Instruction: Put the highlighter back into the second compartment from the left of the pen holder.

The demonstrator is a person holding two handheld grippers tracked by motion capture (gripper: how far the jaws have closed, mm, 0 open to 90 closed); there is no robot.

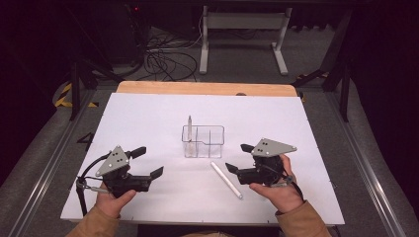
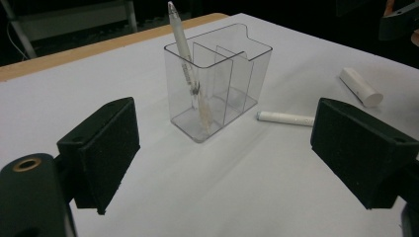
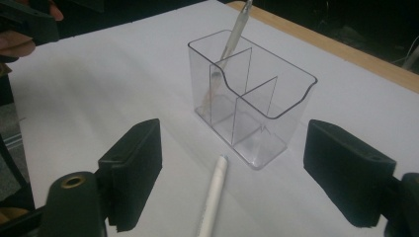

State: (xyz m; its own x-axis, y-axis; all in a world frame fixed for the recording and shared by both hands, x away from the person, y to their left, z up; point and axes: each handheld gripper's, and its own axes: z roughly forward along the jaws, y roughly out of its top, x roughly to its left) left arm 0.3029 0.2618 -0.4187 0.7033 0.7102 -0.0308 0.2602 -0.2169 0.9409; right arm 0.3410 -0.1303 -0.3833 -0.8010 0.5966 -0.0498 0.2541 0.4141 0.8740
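The white pen (image 1: 226, 179) lies flat on the white table (image 1: 148, 113), just in front of the clear organizer (image 1: 203, 141) (one pen (image 1: 189, 126) already stands in its left compartment). The right gripper (image 1: 236, 158) hovers beside it, jaws wide and empty; the left gripper (image 1: 148, 162) likewise. Judged step: approach; next, straddle the pen and close.

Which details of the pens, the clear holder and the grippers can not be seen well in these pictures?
- Pen on the table: right gripper view, its rear end is cut off by the bottom edge.
- Same pen in the left gripper view: the right jaw hides its middle part.
- Pen in the clear holder: high view, too small to read any marking.
- Clear holder: whether the two other compartments hold something tiny cannot be told through the reflections.
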